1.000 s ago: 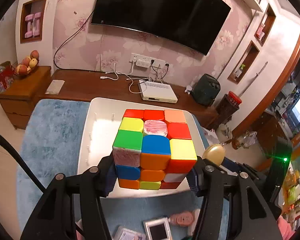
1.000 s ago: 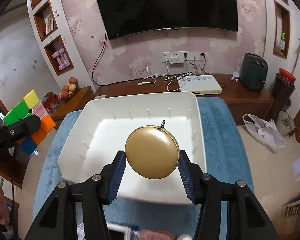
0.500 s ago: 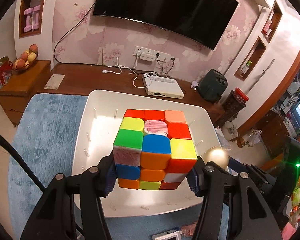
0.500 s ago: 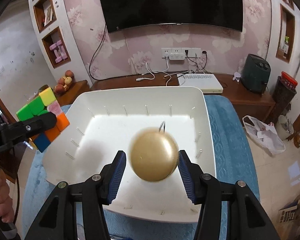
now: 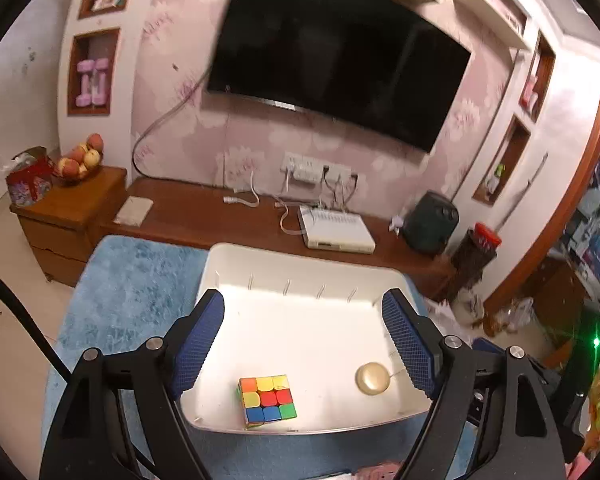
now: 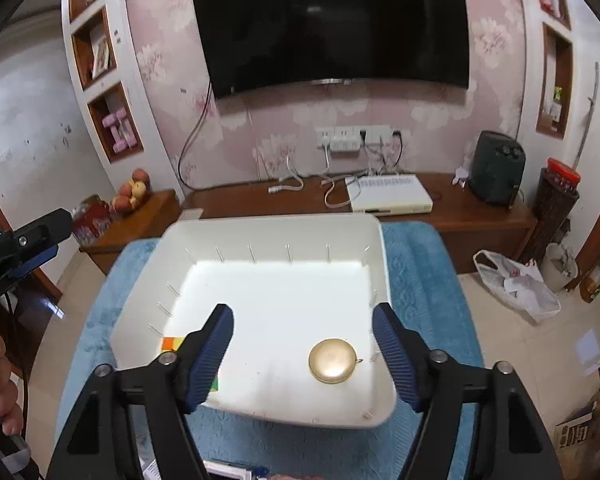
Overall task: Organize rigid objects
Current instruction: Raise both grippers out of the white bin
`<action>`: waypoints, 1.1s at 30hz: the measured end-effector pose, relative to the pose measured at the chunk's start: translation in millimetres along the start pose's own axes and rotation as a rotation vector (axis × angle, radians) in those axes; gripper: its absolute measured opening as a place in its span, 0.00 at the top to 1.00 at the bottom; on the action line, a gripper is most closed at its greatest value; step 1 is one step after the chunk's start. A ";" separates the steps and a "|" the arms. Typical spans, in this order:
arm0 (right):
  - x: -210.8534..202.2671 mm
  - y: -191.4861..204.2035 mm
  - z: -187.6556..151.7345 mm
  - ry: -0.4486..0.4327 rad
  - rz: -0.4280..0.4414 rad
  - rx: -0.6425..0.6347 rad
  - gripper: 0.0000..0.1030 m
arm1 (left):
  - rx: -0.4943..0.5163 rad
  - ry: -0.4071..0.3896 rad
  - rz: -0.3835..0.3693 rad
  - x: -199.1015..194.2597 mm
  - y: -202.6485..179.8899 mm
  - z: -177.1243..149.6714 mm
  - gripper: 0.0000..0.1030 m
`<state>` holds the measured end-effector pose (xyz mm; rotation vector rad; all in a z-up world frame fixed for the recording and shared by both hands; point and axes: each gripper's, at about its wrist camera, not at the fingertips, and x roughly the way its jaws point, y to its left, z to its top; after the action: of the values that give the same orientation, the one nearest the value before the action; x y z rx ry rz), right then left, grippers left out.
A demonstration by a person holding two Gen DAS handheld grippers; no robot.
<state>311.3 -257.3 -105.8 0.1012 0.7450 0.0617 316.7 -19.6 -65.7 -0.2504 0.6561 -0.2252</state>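
Since both jaws have just been opening, left gripper and right gripper hang empty; cube and gold disc lie dropped near bin front edge.

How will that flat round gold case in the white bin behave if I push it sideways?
The flat round gold case lies on its broad face, so it should slide, not roll. Its glossy shell looks slippery on the smooth floor of the white plastic bin. Its small ring might catch on the wall ribs.
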 end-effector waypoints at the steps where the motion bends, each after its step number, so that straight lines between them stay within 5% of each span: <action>1: -8.8 -0.5 0.0 -0.018 0.004 0.002 0.25 | -0.002 -0.019 0.009 -7.0 -1.0 1.6 0.19; 11: -103.8 -2.9 -14.1 -0.221 0.055 0.029 0.20 | 0.005 -0.168 0.067 -92.3 -14.0 -4.0 0.18; 21: -170.3 -1.0 -50.1 -0.310 0.086 -0.005 0.19 | 0.020 -0.278 0.132 -165.8 -35.0 -37.1 0.13; 33: -216.3 7.2 -108.1 -0.350 0.100 -0.045 0.15 | -0.041 -0.189 0.214 -209.5 -37.5 -100.1 0.12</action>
<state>79.0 -262.5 -38.3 0.1033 0.3884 0.1515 88.1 -11.4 -11.3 -0.2354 0.4959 0.0169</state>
